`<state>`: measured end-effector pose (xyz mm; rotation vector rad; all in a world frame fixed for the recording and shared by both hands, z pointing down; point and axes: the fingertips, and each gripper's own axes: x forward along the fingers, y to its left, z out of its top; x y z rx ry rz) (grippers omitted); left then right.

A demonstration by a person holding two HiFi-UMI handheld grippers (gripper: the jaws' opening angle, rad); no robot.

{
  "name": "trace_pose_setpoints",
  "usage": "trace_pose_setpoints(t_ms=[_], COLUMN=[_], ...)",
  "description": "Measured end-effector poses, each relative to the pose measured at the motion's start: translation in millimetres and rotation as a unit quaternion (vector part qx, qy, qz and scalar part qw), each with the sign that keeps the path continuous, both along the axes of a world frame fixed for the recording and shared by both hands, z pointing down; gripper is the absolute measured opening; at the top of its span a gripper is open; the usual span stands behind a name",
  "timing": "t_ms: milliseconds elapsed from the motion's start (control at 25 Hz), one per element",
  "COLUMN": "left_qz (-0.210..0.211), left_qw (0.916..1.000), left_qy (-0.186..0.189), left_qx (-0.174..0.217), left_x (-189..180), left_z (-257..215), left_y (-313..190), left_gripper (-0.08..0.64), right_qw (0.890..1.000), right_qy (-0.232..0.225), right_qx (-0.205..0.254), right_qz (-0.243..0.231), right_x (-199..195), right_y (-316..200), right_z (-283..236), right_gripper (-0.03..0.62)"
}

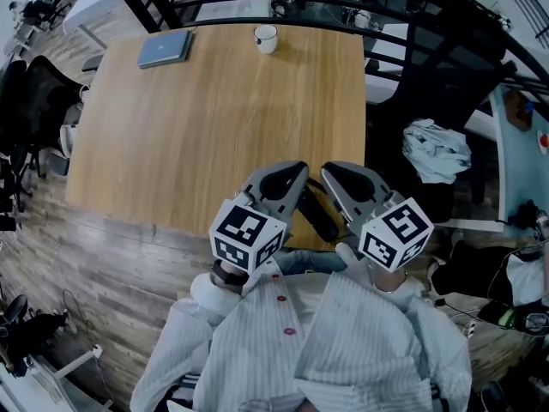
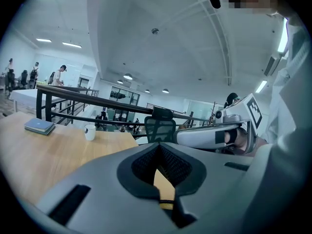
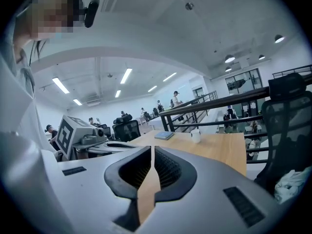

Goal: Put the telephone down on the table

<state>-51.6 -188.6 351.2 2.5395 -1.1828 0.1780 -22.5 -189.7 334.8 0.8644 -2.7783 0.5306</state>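
The pale, square wood-grain desk [image 1: 214,144] carries a flat grey-blue book [image 1: 165,48] at its far left and a white mug [image 1: 266,38] at its far edge. At the near edge, the left gripper [image 1: 292,178] and right gripper [image 1: 336,177] are smooth grey shells with ribbed black pads, each with its jaws closed on nothing. A dark oblong thing [image 1: 319,217], perhaps the telephone, lies between the grippers, outside both pairs of jaws.

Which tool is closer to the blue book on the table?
Left. The left tool hovers at the near edge, across the table from the blue book; the right tool is farther right.
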Motion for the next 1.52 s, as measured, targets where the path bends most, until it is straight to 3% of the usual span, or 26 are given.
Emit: trace_pose_setpoints(t_ms=[1520], left_qz=[-0.007], left_qw=[0.9998], left_qy=[0.000], left_qx=[-0.018], left_x=[-9.2], left_z=[7.6], left_y=[1.5], left_gripper=[0.009], right_qw=[0.999], right_qy=[0.018], right_qx=[-0.034], right_qz=[-0.018], right_x=[-6.7], right_y=[0.8], right_z=[25.4], right_gripper=[0.034])
